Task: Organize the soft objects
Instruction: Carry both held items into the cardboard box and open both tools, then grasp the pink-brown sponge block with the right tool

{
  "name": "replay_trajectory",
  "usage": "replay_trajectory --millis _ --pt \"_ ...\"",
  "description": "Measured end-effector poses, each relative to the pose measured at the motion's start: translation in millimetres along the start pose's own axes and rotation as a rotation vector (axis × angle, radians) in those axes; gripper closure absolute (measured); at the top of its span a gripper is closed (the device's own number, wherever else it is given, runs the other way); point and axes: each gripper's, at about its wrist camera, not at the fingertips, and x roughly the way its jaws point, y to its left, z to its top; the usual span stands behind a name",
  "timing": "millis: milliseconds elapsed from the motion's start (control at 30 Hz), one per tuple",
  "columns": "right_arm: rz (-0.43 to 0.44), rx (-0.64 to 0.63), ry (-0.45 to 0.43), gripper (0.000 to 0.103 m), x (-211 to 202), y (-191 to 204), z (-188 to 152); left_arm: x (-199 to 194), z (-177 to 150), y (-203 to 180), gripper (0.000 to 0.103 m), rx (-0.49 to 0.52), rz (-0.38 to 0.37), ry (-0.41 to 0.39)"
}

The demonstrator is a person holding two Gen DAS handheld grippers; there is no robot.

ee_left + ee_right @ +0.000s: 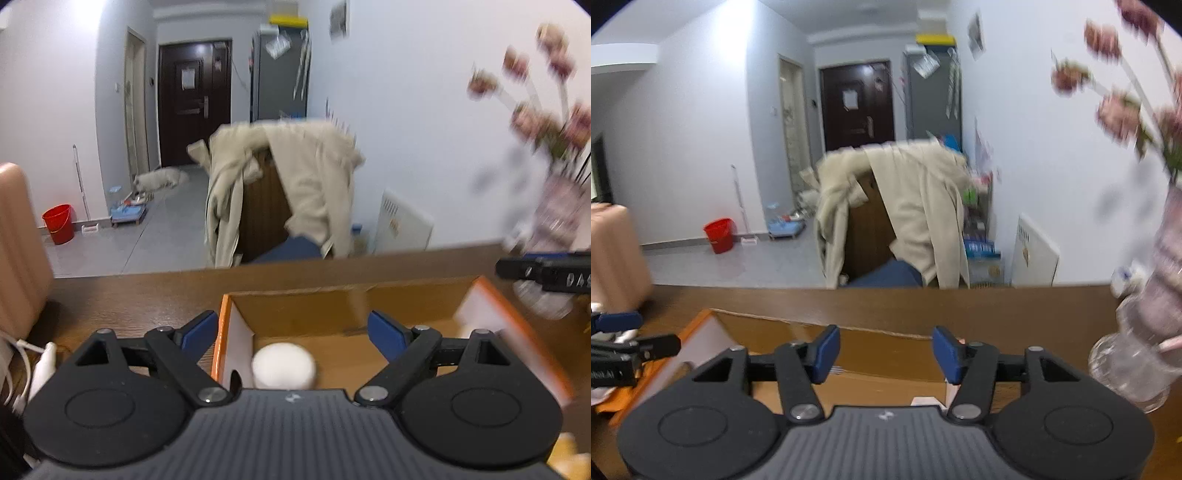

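Left gripper [291, 332] spread wide, gripping nothing, above the open cardboard box [369, 306] on the wooden table [129, 295]. White soft round object [283, 365] on the box floor, below and between the fingers, nearer the left pad [197, 329]; rounded, no clear long axis or pointing direction. Right gripper [885, 352] likewise spread and empty, over the same box [871, 347], white object hidden in its view. Glass vase [1137, 354] just beside its right finger, blurred.
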Motion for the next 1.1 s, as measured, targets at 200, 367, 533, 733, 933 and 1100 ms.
replay_trajectory --millis 200,367,533,733,933,1100 --pt "0.071 -0.043 -0.104 0.031 -119 16 -25 -125 -29 -22 0.002 0.021 -0.086 -0.153" --pt "0.077 -0.023 -0.168 0.014 -201 38 -80 -208 -82 -34 0.000 0.022 -0.118 -0.212" --pt "-0.004 -0.067 -0.231 0.010 -254 67 -161 -262 -152 -33 0.000 0.034 -0.107 -0.240" --pt "-0.066 -0.087 -0.220 0.009 -281 104 -255 -288 -226 -39 0.000 0.017 -0.162 -0.180" --pt "-0.034 -0.075 -0.193 0.010 -290 112 -271 -295 -232 -45 0.000 0.039 -0.191 -0.190" --pt "-0.033 -0.042 -0.185 0.010 -285 108 -270 -284 -227 -50 0.000 0.054 -0.237 -0.198"
